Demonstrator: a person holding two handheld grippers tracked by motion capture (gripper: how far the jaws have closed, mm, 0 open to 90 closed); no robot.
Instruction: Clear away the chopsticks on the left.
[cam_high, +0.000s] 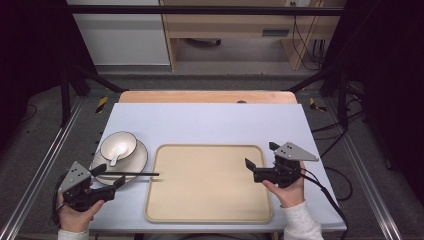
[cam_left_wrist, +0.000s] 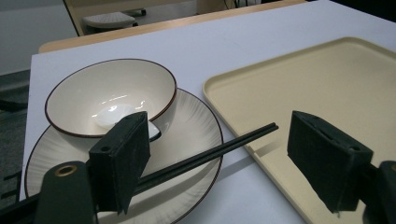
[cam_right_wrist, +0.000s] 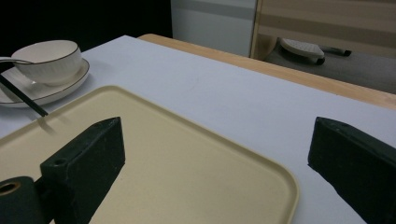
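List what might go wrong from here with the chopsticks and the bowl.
The chopsticks lie loose across the plate, tips overhanging the tray rim; a nudge from the open left hand-held gripper could roll them off. The bowl with its spoon sits close behind, so a jaw could knock it.

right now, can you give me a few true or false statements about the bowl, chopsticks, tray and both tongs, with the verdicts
1. The bowl sits on a plate. True.
2. The chopsticks lie flat inside the tray. False: they rest on the plate, tips reaching the tray's left rim.
3. A white spoon rests in the bowl. True.
4. The right tongs grip the bowl. False: they are open, above the tray, holding nothing.
5. The left tongs are open, jaws either side of the chopsticks. True.
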